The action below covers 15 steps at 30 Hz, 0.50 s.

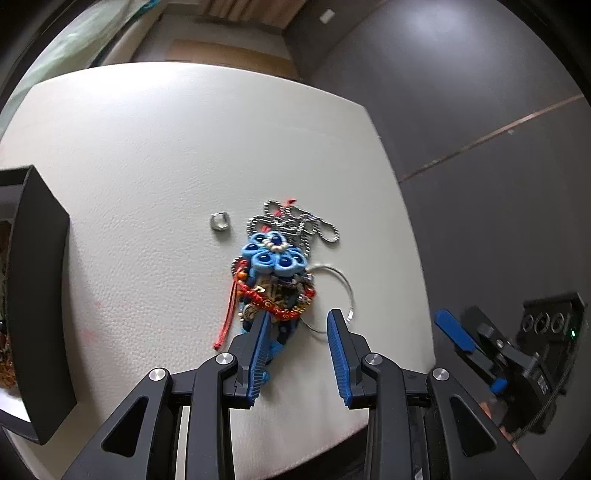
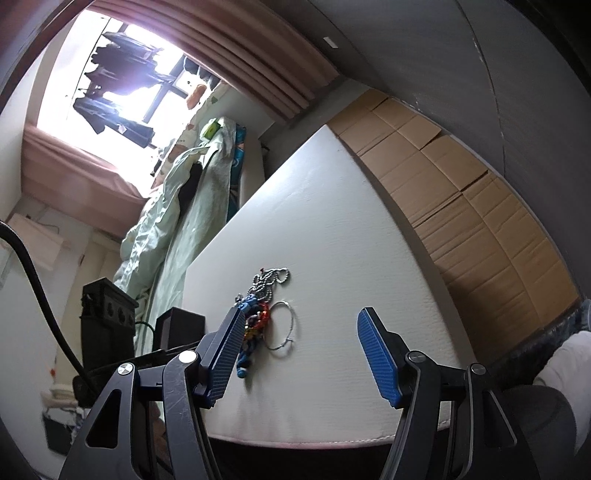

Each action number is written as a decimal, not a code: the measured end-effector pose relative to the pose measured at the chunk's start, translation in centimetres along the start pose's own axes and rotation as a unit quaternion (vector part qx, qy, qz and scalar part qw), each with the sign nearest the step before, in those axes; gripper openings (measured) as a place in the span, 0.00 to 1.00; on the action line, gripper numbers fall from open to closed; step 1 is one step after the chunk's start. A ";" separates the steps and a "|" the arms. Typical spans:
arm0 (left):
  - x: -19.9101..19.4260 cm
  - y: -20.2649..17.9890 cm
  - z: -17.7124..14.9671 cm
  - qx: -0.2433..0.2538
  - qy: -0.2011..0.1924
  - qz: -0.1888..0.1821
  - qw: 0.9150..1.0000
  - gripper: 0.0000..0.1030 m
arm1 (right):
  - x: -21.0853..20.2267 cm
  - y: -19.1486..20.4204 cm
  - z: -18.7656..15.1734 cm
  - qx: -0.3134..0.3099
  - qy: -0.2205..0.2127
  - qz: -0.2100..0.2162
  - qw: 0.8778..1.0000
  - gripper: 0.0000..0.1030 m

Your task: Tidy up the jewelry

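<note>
tilting left tongs (image 1: 299,321), parted, over jewelry pile (image 1: 275,280)

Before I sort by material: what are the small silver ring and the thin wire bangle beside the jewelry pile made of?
Small silver ring: apparently polished metal, bright glints. Thin wire bangle: seemingly silvery metal wire, shiny; alloy unclear.

No legible text, label, brand, number or sign in either wrist view. Small white rectangular tag (image 1: 327,16) high on the dark grey wall: blank at this resolution. Black camera unit of the right gripper (image 1: 550,332), left wrist view: green indicator light only, no readable marking.
</note>
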State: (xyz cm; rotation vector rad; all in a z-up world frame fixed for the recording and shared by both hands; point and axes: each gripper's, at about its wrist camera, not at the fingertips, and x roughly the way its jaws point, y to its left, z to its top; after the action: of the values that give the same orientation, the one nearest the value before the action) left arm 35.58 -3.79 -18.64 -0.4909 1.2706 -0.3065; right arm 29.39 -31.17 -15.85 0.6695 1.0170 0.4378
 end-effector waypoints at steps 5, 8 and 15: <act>0.1 0.6 0.2 -0.028 -0.016 0.007 0.999 0.28 | -0.2 -0.3 -0.2 0.003 -0.002 0.003 1.000 0.63; -0.2 1.3 0.4 -0.056 -0.029 0.008 0.998 0.27 | -0.1 -0.5 -0.3 0.004 0.000 0.004 1.000 0.63; -0.2 2.4 1.1 -0.092 -0.044 0.011 0.995 0.07 | -0.1 -0.5 -0.4 0.002 0.000 0.007 1.000 0.63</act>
State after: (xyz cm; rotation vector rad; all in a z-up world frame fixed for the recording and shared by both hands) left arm 36.43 -1.46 -19.49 -0.6408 1.2237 -0.1483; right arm 29.05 -31.44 -16.25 0.6794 1.0139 0.4480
